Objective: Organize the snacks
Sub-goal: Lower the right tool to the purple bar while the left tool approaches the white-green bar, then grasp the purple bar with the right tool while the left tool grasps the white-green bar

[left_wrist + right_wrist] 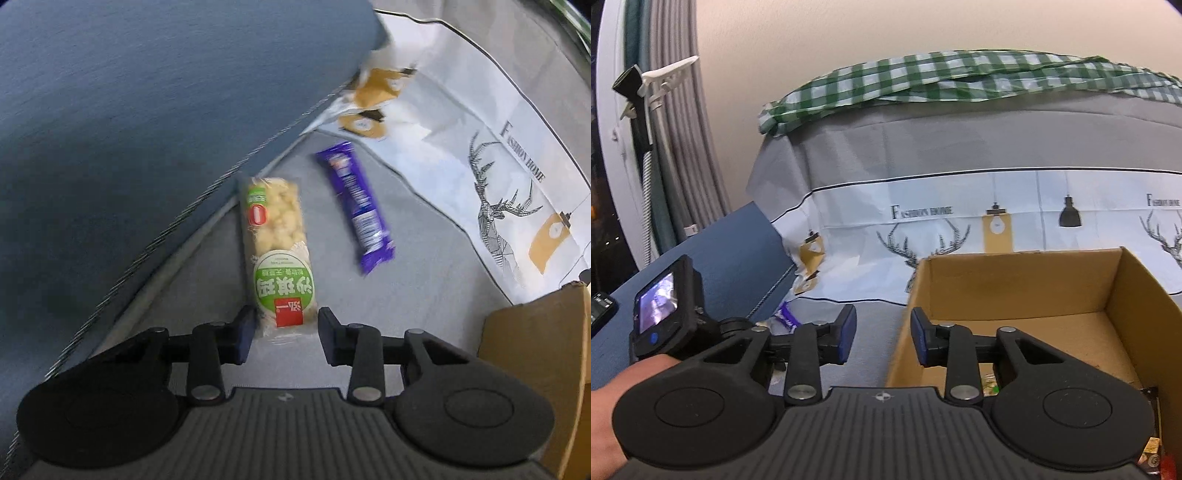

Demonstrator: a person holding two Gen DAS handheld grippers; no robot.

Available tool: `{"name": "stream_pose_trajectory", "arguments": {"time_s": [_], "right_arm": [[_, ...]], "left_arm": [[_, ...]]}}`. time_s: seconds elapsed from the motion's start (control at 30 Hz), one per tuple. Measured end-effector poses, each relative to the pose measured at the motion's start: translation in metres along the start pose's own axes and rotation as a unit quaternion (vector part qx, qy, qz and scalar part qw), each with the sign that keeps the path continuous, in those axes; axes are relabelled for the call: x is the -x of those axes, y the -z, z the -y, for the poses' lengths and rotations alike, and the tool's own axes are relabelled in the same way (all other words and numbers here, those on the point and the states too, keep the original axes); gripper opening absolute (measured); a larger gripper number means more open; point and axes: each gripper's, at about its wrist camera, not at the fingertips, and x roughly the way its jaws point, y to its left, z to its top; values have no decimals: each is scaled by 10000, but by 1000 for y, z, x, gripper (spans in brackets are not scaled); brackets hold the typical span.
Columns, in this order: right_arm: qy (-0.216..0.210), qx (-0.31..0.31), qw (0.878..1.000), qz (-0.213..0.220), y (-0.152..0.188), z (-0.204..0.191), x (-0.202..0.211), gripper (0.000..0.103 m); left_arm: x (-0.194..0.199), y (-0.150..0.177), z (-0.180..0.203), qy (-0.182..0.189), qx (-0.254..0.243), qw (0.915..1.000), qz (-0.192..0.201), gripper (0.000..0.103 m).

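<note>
A green-and-white snack pack (277, 251) lies lengthwise on the grey cover. Its near end sits between the fingers of my left gripper (286, 328), and both pads touch its edges. A purple snack bar (356, 206) lies to its right, apart from it, and shows again in the right wrist view as the purple snack bar (786, 317). My right gripper (882, 338) hovers at the near left corner of an open cardboard box (1015, 295). Its jaws stand a little apart with nothing between them. Several wrapped snacks (1152, 443) lie in the box's near right corner.
A blue cushion (147, 110) rises along the left, close beside the green pack. A white deer-print cloth (480, 147) covers the back, with a green checked cloth (960, 77) on top. The box's corner (535, 332) stands to the right of my left gripper. A person's forearm (605, 406) reaches in at lower left.
</note>
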Motion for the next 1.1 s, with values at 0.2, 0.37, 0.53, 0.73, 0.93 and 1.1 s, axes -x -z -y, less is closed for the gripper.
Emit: {"name": "stream_pose_trajectory", "arguments": {"time_s": [0.2,0.37,0.53,0.73,0.93,1.1], "right_arm": [[-387,60,9984,-419,-28,-30,-18,29],[-449,469,9971,-395,-57,-68,-56,11],[-755,641,9888,-1116,-64,-73,-116,13],[-717,1028,9779,-1674,-40,-95,-190,54],[-621,1357,9677,-2033,-12,-121,-254,55],[-601,1543,9598,-2265,3,-127,-287,55]], "left_arm": [[26,34,-48,155,913,9949,-409,45],[24,29,-51,187,1182,9920,-408,57],[20,26,-51,244,1317,9897,-500,61],[17,22,-49,194,1308,9899,-506,56],[11,20,-43,186,1220,9908,-555,46],[6,18,-40,182,1223,9906,-578,45]]}}
